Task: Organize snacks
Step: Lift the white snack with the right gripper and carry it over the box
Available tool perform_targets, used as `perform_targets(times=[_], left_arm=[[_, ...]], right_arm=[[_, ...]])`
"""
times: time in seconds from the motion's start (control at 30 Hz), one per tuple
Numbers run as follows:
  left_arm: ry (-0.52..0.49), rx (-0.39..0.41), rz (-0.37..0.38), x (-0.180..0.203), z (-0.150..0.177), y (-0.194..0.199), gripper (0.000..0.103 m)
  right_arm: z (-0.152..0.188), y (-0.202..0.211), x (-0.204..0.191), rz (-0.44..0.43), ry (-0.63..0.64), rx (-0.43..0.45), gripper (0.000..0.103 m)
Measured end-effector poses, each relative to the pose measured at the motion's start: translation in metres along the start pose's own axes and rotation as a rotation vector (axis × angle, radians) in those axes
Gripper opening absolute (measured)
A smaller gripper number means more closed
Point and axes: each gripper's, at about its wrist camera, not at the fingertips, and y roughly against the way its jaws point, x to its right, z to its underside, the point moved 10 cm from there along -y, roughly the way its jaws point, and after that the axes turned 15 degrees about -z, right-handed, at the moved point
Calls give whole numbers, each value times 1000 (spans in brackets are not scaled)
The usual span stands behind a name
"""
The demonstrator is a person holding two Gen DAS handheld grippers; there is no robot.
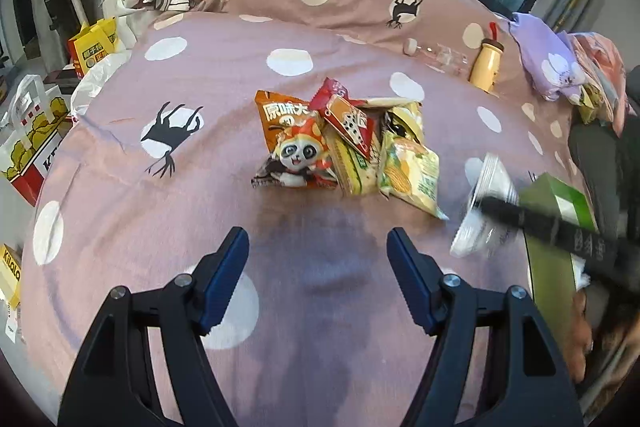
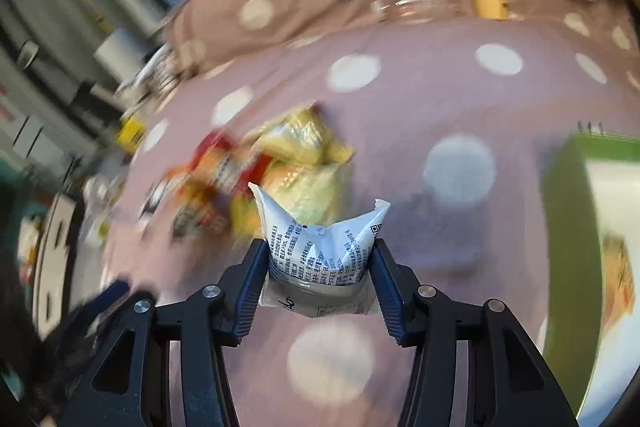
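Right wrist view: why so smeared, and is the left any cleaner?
Right wrist: motion blur smears the snack pile and bed; only the gripped white packet stays sharp. Left wrist: pile crisp, the right gripper streaked at the edge.

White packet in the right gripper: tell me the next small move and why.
Probably carry the white packet rightward to the green box and release it there. The right gripper already pinches it clear of the snack pile, and the box stands open beside it.
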Motion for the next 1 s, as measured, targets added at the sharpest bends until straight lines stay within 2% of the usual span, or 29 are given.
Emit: perform_targets(times=[0.17, 0.37, 0.5, 0.7, 0.87, 1.0], left_arm=[[-13, -5, -3, -1, 15, 10, 72], [-25, -44, 5, 2, 39, 11, 72], [-38, -74, 34, 10, 51, 10, 72], [-87, -87, 92, 38, 60, 6, 71], [-114, -136, 138, 64, 68, -9, 70], [-121, -158, 149, 75, 72, -20, 61]], right_arm=[[51, -5, -18, -45, -19, -84, 54], [78, -16, -18, -31, -44, -116, 62], [77, -2, -19, -72, -81, -55, 72], [67, 15, -12, -111, -158, 29, 73], [61, 0, -10, -181, -166, -8, 73], [58, -17, -5, -217, -167, -53, 73]])
